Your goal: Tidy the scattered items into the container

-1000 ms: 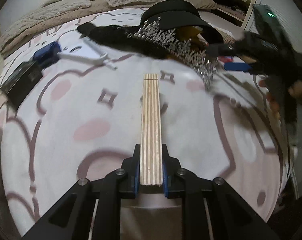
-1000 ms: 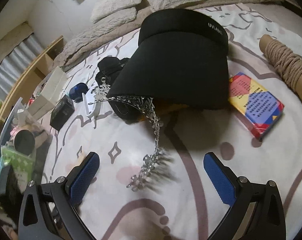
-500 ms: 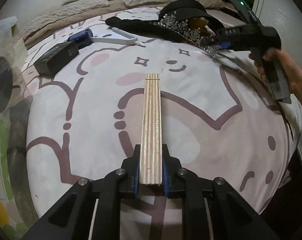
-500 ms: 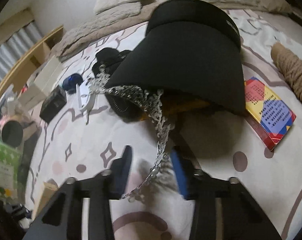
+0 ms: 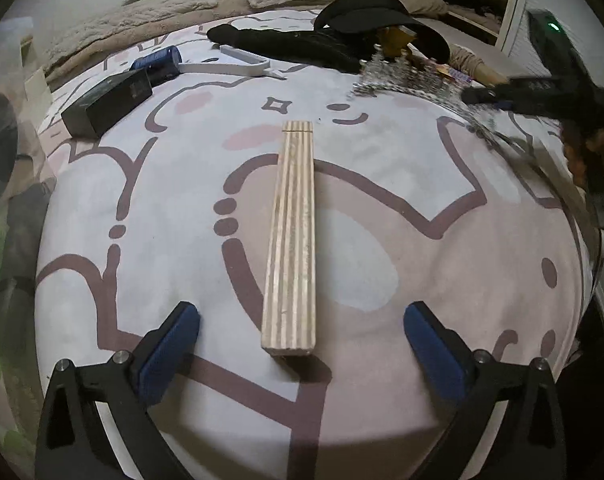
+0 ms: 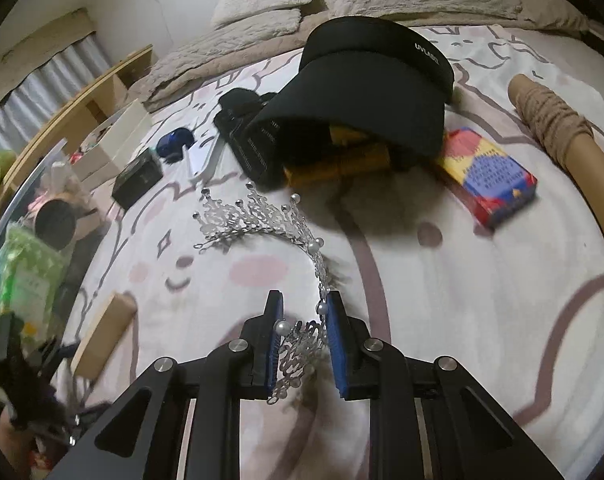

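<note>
1. Your left gripper (image 5: 302, 340) hangs with its blue-padded jaws spread wide and nothing between them. The wooden slat (image 5: 292, 236) lies flat on the bedspread (image 5: 381, 288) in the gap, touching neither pad. It is a long plywood strip with pale and tan layers showing along its edge.

2. At ten o'clock from the slat, in the left wrist view, sit a glossy black box (image 5: 108, 102), a dark blue round piece (image 5: 158, 62) and a white plastic strip (image 5: 238, 66). All are hard-shelled and all lie loose.

3. At one o'clock lies the black visor (image 6: 365, 80), soft fabric with a stiff curved brim. It partly covers a yellow object (image 6: 341, 164) and a black item (image 6: 246, 136), neither of which I can identify.

4. Your right gripper (image 6: 302, 340) is closed most of the way onto one end of the tiara (image 6: 262, 224), a thin silver filigree arc set with pearl beads. Its free end reaches toward eleven o'clock. It looks springy and snag-prone.

5. At two o'clock rest a bright printed card box (image 6: 489, 176) and a cardboard tube wound with tan cord (image 6: 557, 124).

6. I judge the task is at an early stage: every item shows out on the bed. A clear-walled bin (image 6: 18, 216) at nine o'clock may be the container, but I cannot be sure.
</note>
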The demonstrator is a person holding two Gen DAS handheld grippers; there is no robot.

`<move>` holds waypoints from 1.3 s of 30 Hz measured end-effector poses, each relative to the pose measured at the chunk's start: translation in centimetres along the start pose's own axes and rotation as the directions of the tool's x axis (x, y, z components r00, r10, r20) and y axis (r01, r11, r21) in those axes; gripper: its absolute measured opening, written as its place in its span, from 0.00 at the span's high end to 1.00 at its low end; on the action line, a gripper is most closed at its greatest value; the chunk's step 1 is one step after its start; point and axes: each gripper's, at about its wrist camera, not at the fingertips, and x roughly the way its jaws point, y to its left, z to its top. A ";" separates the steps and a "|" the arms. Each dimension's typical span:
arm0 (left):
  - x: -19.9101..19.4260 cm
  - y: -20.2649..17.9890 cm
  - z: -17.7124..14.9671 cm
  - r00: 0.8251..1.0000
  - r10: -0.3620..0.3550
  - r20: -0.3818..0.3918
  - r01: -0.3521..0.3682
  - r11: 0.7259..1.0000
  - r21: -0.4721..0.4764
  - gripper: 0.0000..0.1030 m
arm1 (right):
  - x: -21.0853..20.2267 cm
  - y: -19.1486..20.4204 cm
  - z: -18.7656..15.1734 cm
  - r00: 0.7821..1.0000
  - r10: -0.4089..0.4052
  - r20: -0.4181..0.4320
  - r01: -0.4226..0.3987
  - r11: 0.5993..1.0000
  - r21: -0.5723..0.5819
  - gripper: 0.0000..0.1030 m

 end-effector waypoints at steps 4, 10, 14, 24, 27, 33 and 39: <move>-0.5 0.6 0.3 1.000 -0.014 0.016 0.014 0.999 -0.049 0.00 | -1.7 -0.1 -1.5 1.000 0.028 -0.005 -0.028 1.000 -0.011 0.78; -1.8 1.4 1.6 0.997 0.048 0.064 -0.044 0.997 -0.070 0.00 | -3.5 -0.8 -3.5 1.000 -0.016 0.017 0.017 1.000 -0.010 0.78; -2.1 2.3 2.1 0.989 0.125 0.080 -0.118 0.989 -0.084 0.00 | -3.4 -1.4 -4.4 0.997 -0.077 0.016 0.077 0.997 -0.017 0.78; -1.9 4.5 2.4 0.963 0.263 0.060 -0.252 0.957 -0.142 0.00 | -3.0 -1.8 -4.8 0.997 -0.073 0.021 0.073 0.997 0.005 0.78; -2.0 4.7 2.4 0.969 0.239 0.063 -0.228 0.963 -0.146 0.00 | -3.0 -1.7 -4.9 0.997 -0.067 0.027 0.067 0.998 0.005 0.78; -1.8 3.2 3.1 0.992 0.104 0.070 -0.096 0.989 -0.109 0.00 | -3.0 -1.4 -5.2 0.998 -0.048 0.038 0.047 0.999 0.013 0.78; -0.1 1.8 4.0 0.995 0.085 0.044 -0.082 0.995 -0.060 0.18 | -3.0 -0.8 -5.3 0.998 -0.036 0.046 0.036 0.999 0.001 0.78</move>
